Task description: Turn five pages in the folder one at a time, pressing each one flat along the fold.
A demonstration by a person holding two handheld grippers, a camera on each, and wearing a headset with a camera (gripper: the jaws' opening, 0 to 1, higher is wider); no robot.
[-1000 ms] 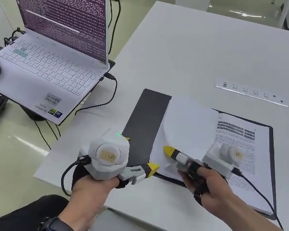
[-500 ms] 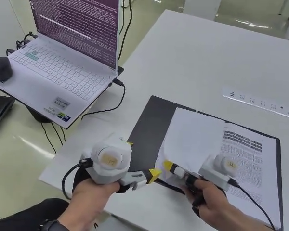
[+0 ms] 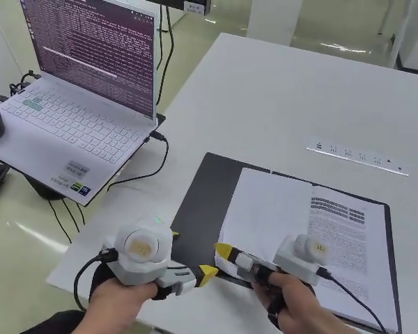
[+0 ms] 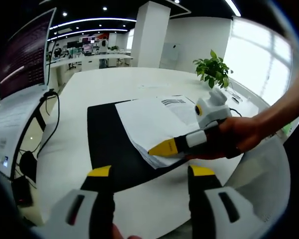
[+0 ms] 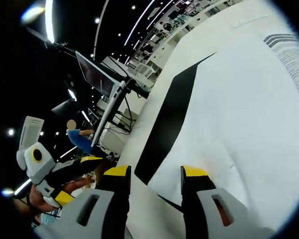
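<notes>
The folder [image 3: 200, 202] lies open on the white surface [image 3: 279, 90], its black inside cover bare on the left. A blank white page [image 3: 265, 209] lies over the fold, and a printed page [image 3: 348, 236] is flat on the right.

To the far left an open laptop [image 3: 76, 104] stands with its screen lit, and a black cable [image 3: 141, 175] runs from its side towards the folder's left edge. A pale power strip [image 3: 359, 156] lies on the surface beyond the folder, well apart from it. In the left gripper view a green plant [image 4: 214, 69] stands far behind.

The left claw [image 4: 150, 172] hangs open, jaws wide apart, over the near edge of the surface just left of the folder's near corner. Nothing is between its jaws. The right claw [image 5: 155, 173] also has its jaws apart. Its yellow tips sit at the near edge of the blank page, close to the fold. Whether they press on the paper cannot be made out.

The right hand [image 3: 292, 299] covers part of the folder's near edge. A dark object at the left border beside the laptop is cut off and cannot be identified. The print on the right page is too small to read.
</notes>
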